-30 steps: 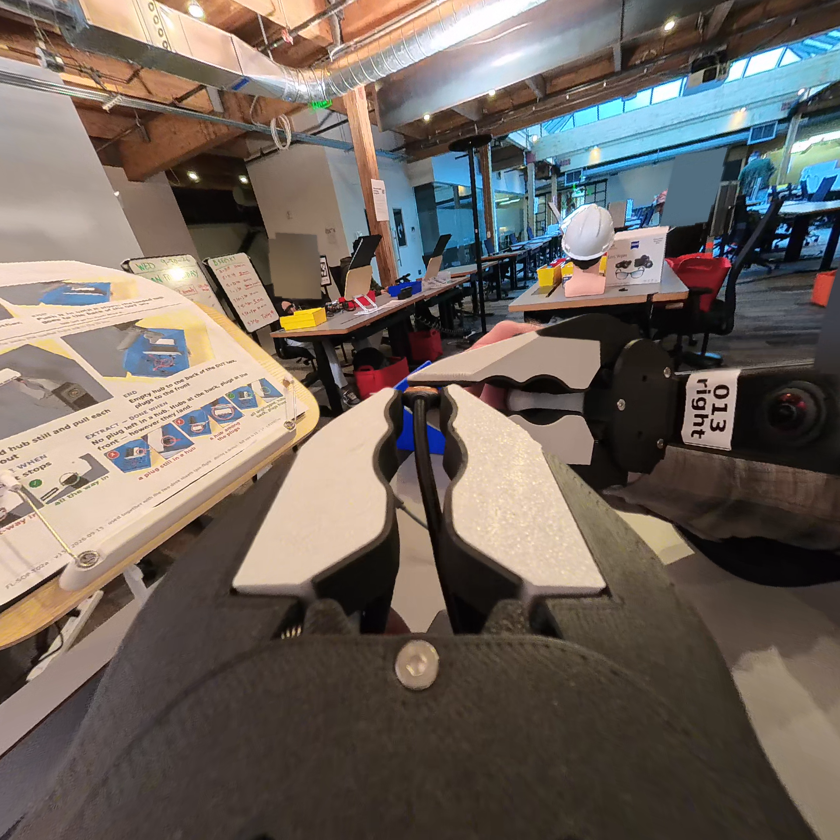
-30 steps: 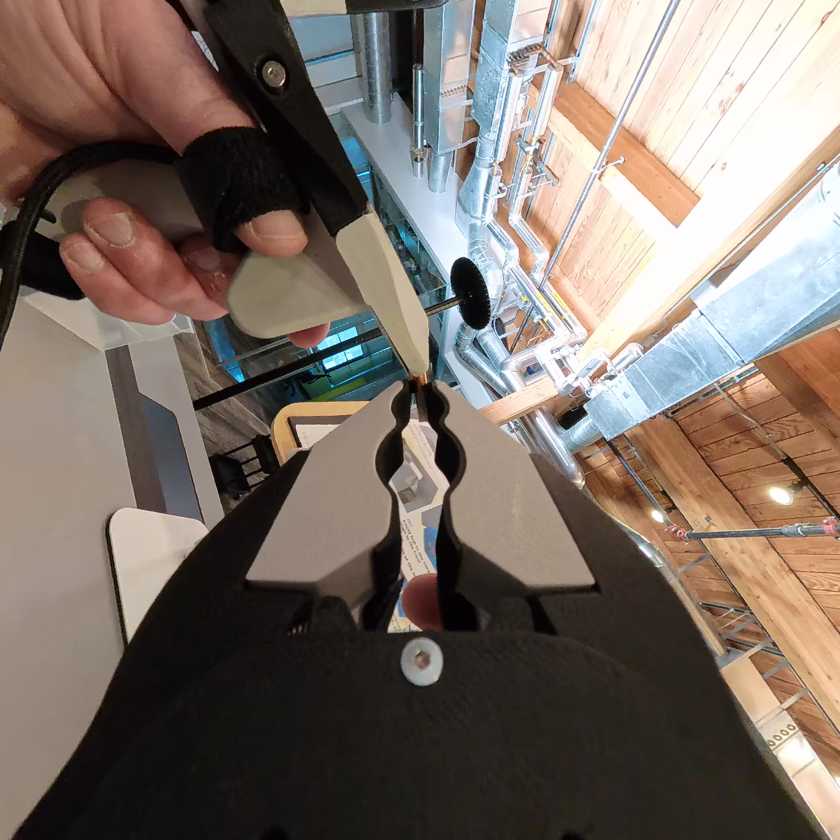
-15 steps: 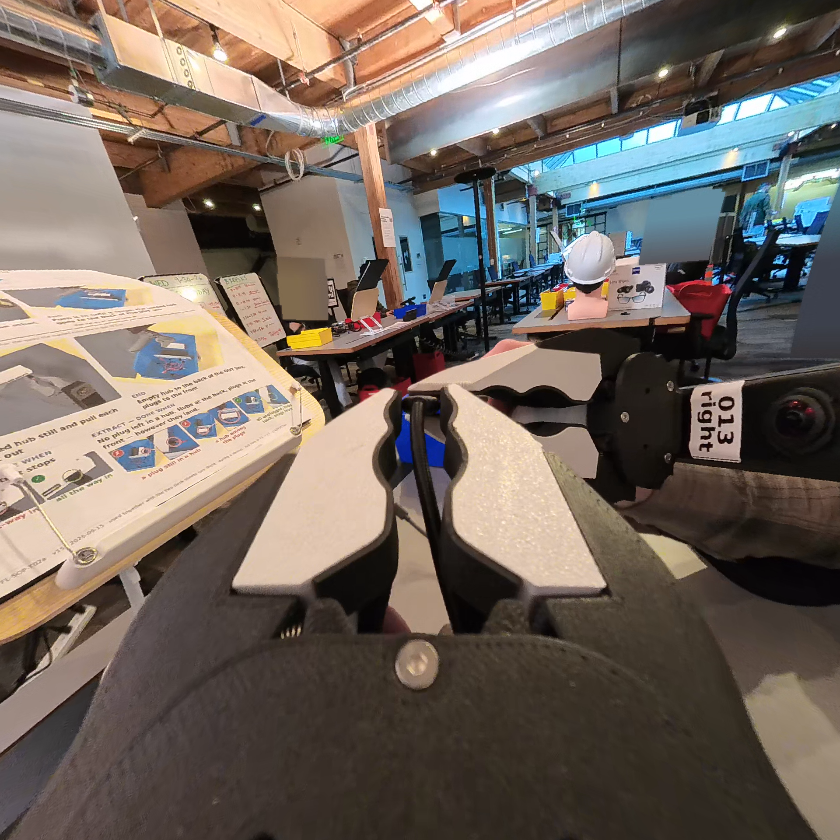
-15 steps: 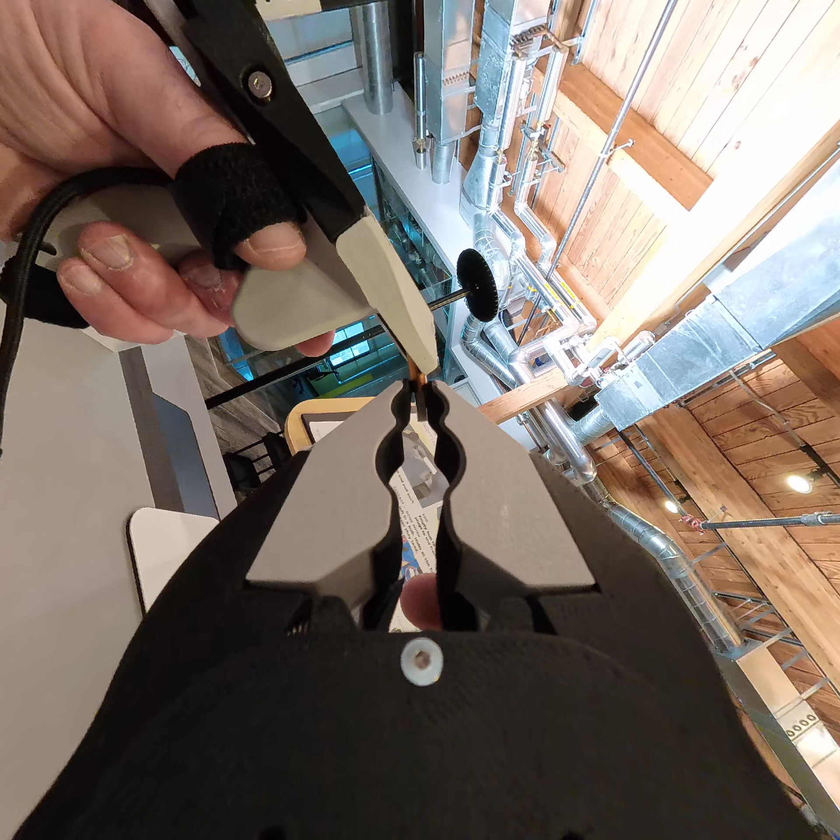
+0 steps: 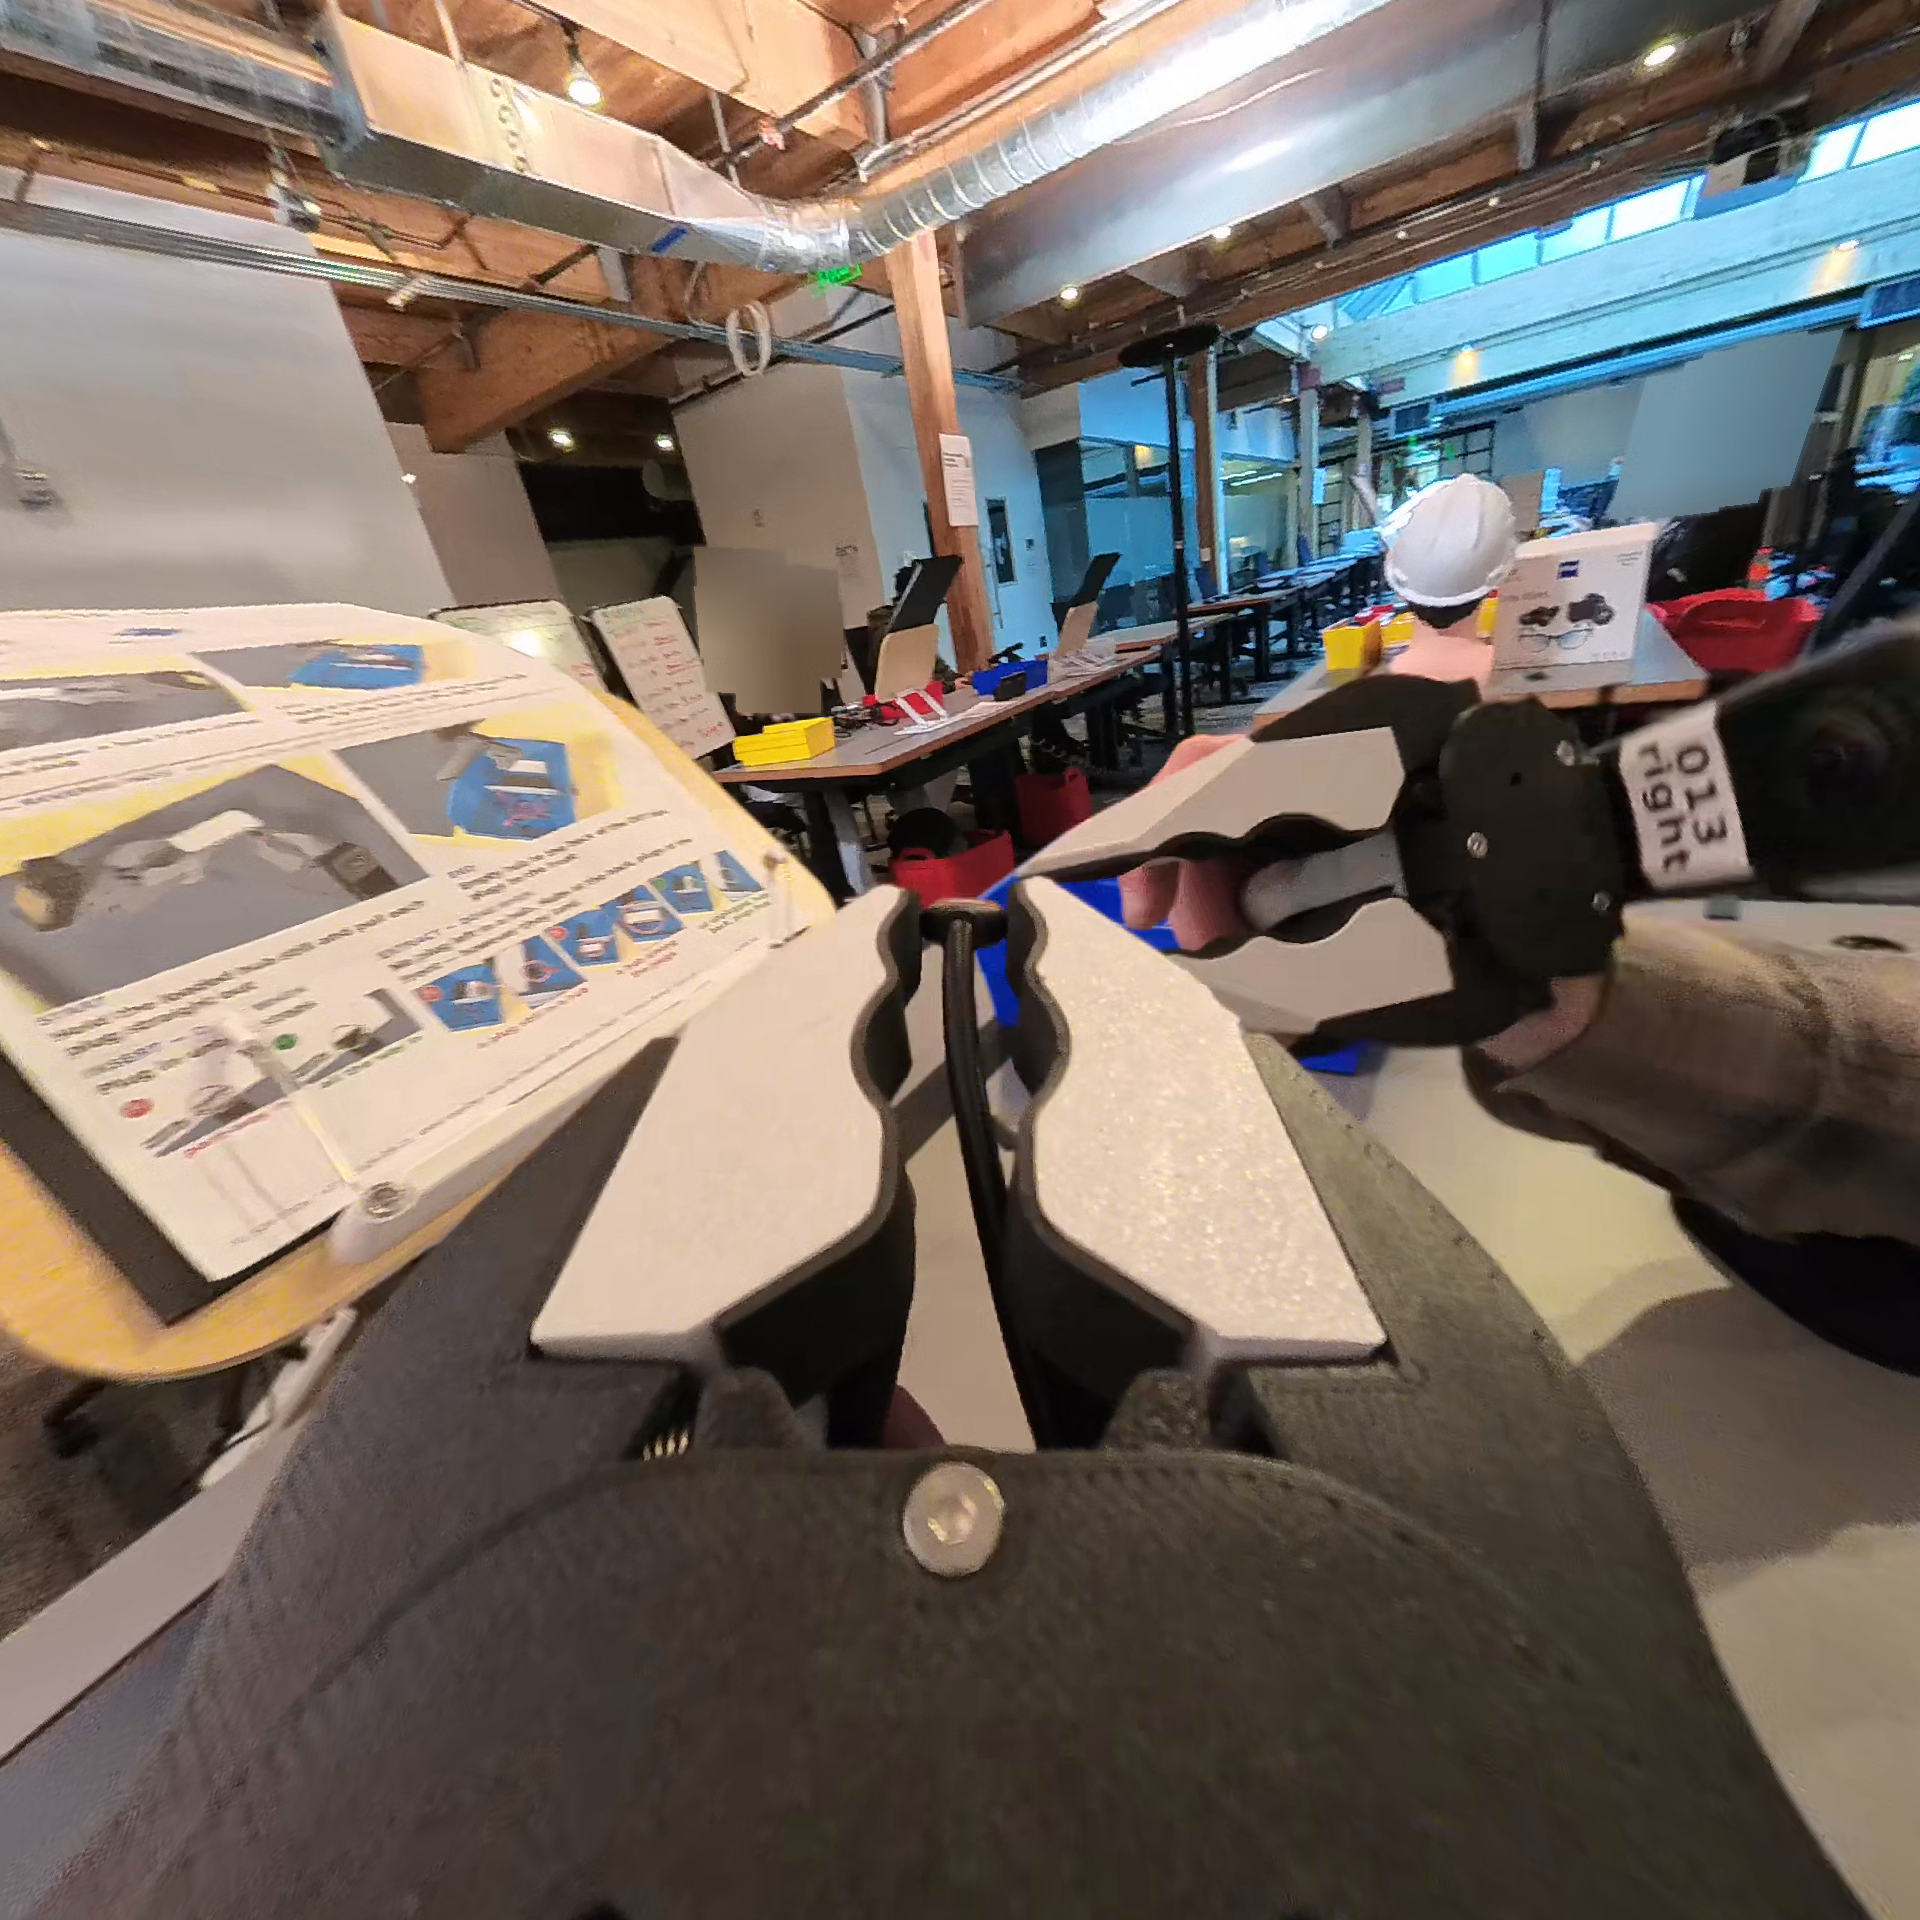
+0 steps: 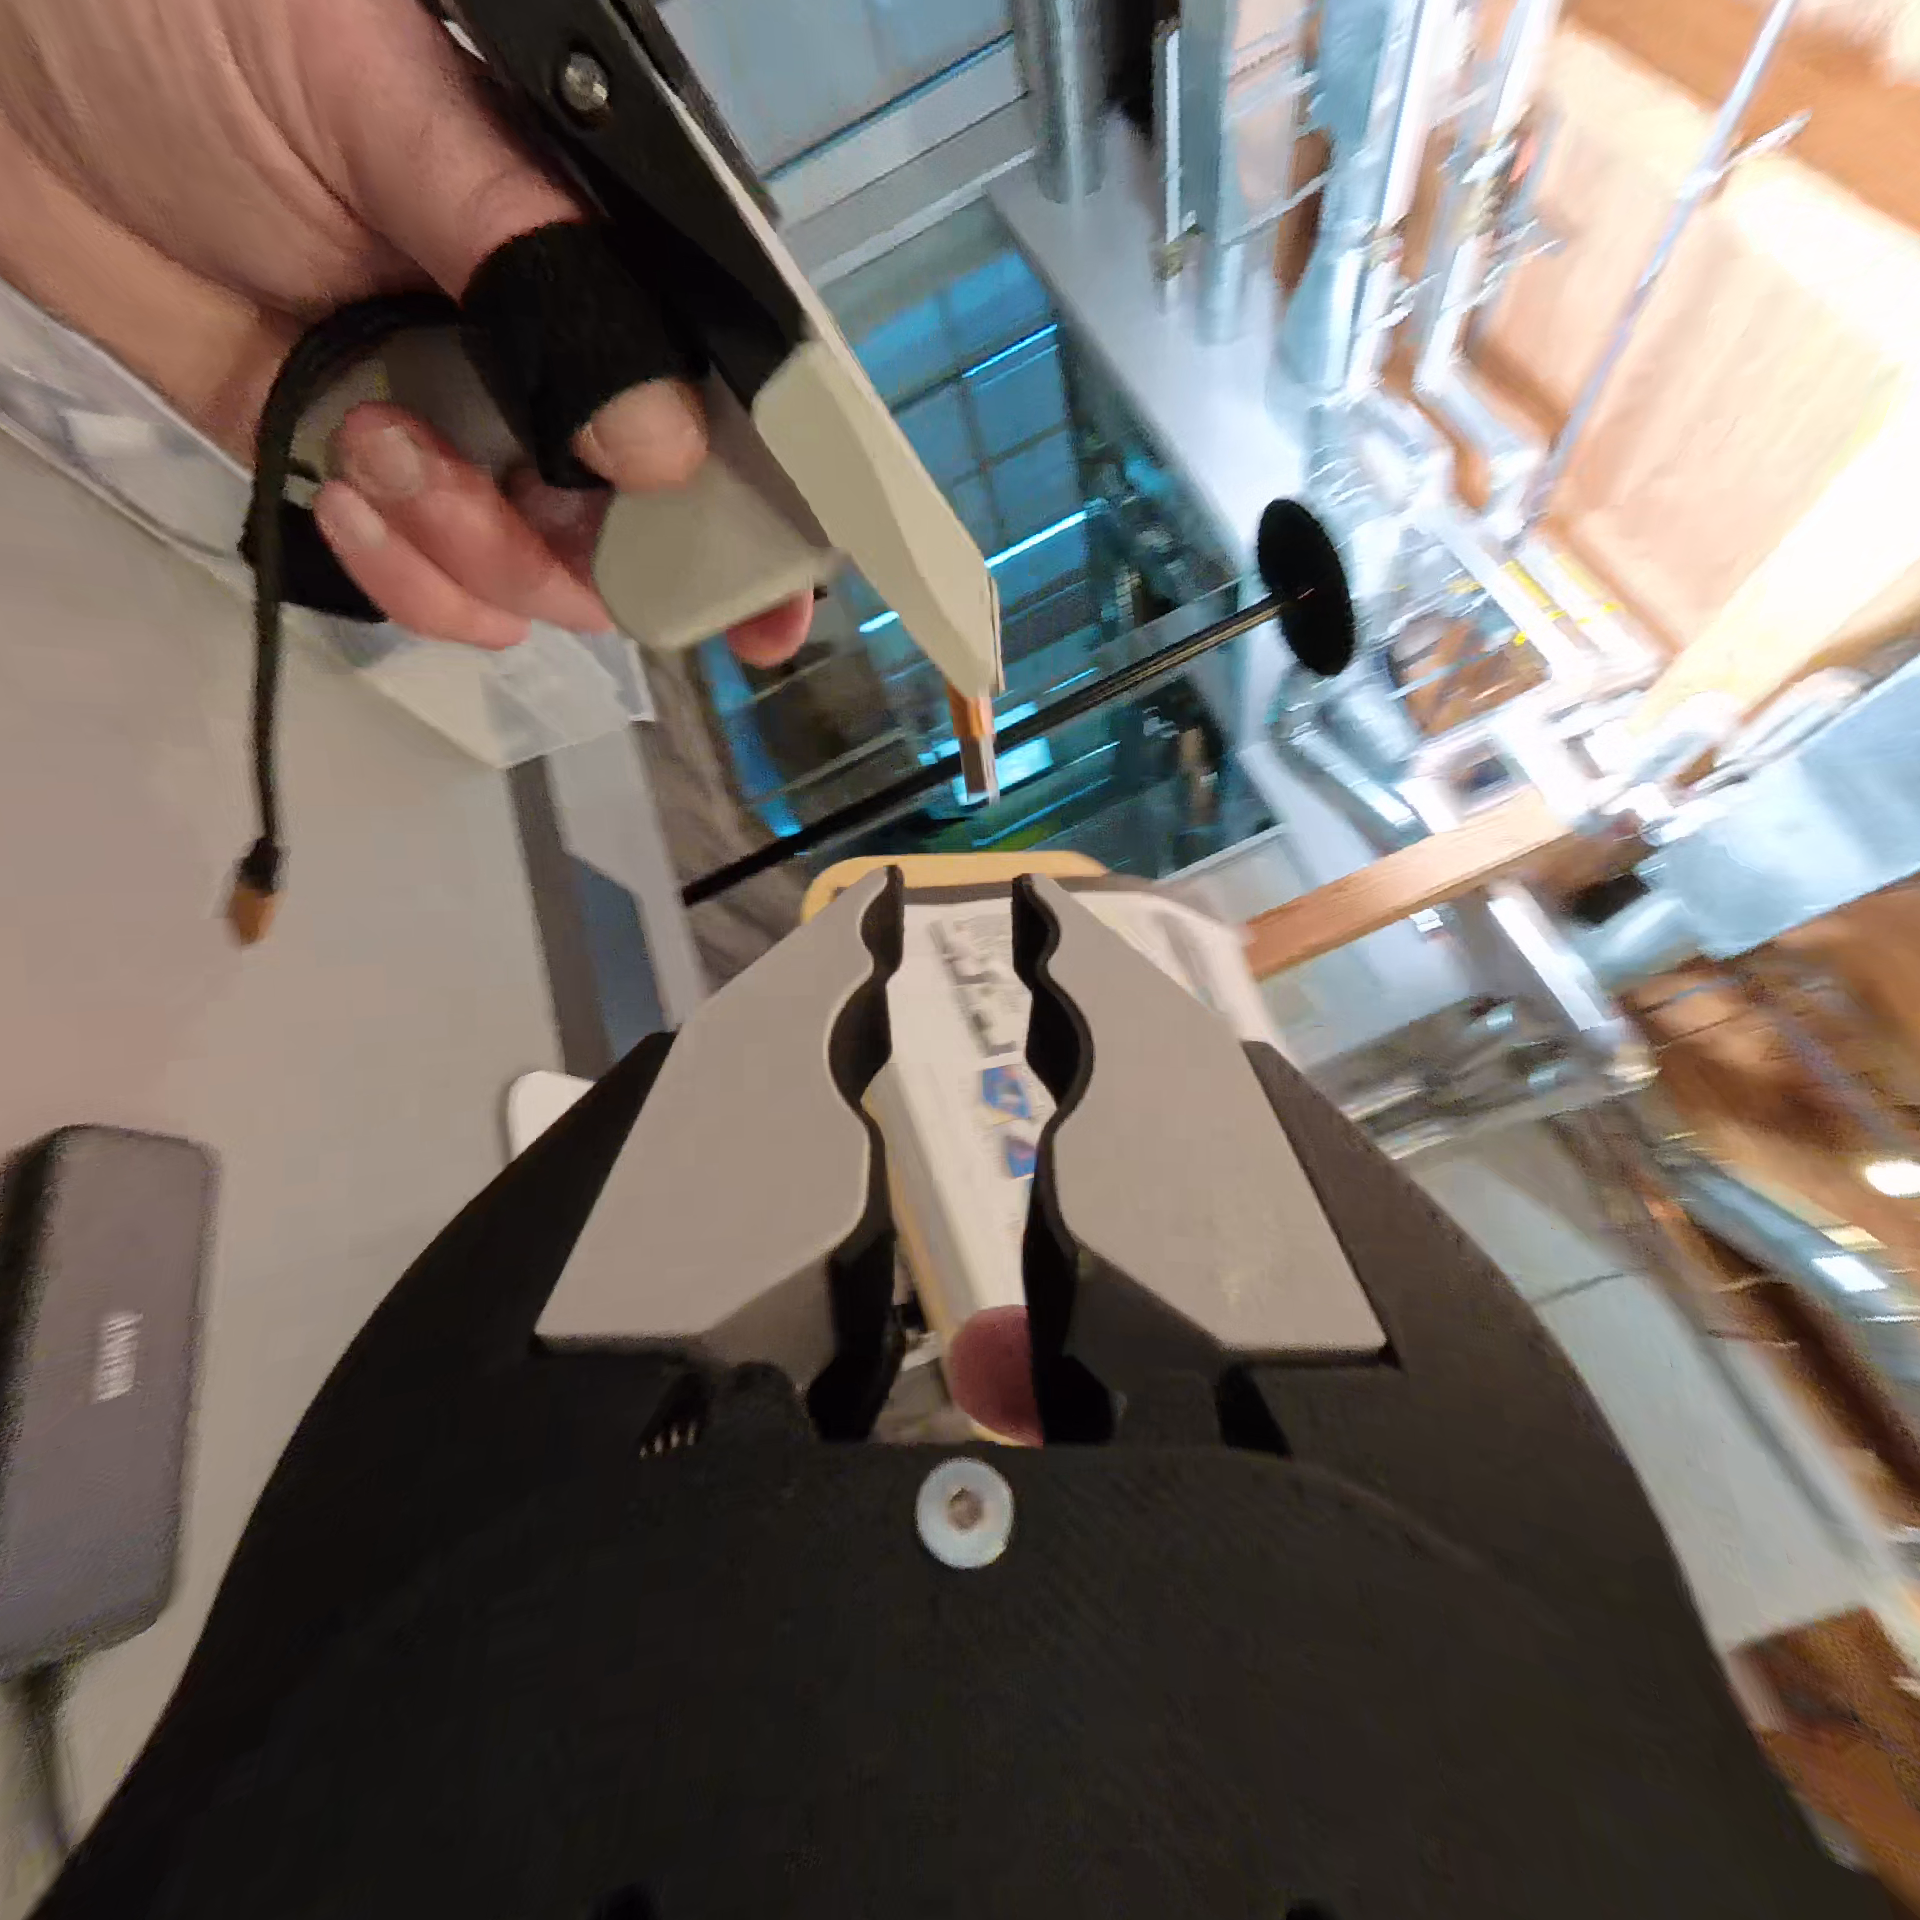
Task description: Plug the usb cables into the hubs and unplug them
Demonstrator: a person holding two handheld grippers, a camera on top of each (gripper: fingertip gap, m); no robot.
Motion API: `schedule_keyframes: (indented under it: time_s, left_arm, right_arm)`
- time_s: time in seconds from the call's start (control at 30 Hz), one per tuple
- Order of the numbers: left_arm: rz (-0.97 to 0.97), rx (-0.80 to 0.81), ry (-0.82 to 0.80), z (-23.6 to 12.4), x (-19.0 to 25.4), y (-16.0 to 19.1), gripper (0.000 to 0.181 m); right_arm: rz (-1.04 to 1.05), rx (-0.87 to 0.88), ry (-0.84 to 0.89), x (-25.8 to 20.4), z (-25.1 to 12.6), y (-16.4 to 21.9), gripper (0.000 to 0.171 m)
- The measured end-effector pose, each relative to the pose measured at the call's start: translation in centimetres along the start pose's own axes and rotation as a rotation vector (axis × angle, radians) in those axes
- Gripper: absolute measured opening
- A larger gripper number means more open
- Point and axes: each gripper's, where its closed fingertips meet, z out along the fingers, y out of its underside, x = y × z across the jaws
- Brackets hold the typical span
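grey tabletop (image 6: 343, 935) and an open workshop lie behind. the cable (image 5: 966, 1049) is pinched in the closed left gripper (image 5: 961, 925), its plug (image 6: 977, 753) bare in the air; the hub (image 6: 88, 1382) lies apart, so plugging seems not yet done. the right gripper (image 6: 956, 894) is parted, empty, rolled sideways.

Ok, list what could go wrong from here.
1. The left hand-held gripper pinches the USB plug only at its fingertips, so the plug may twist or slip when pushed in.
2. The grey hub lies unheld while the right hand-held gripper is open and empty, so the hub could slide.
3. The loose cable end dangling below the hand may snag.
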Motion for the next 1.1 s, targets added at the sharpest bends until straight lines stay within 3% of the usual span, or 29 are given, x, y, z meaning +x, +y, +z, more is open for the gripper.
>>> schedule_keyframes:
  time_s: [0.1,0.27,0.4,0.67,0.9,1.1]
  left_arm:
    - [0.019,-0.002,-0.027,-0.8,-1.4,-0.3,0.015]
    - [0.032,-0.013,-0.037,-1.2,-2.2,-0.2,0.015]
    - [0.04,-0.034,-0.033,-1.1,-2.1,0.5,0.015]
    - [0.052,-0.052,-0.029,-0.9,-2.1,1.1,0.015]
    - [0.06,-0.065,-0.022,-0.7,-1.8,1.5,0.016]
    - [0.083,-0.085,-0.028,-0.5,-1.8,2.0,0.015]
  right_arm:
    - [0.157,-0.142,-0.246,-2.0,-0.4,3.8,0.033]
    - [0.349,-0.38,-0.752,-10.1,-4.1,9.3,0.047]
    - [0.427,-0.516,-0.941,-14.8,-5.8,12.0,0.049]
    - [0.466,-0.586,-1.04,-19.8,-5.9,14.1,0.058]
    - [0.668,-0.617,-1.045,-20.4,-5.5,14.2,0.04]
    - [0.776,-0.622,-1.004,-19.9,-4.7,14.7,0.039]
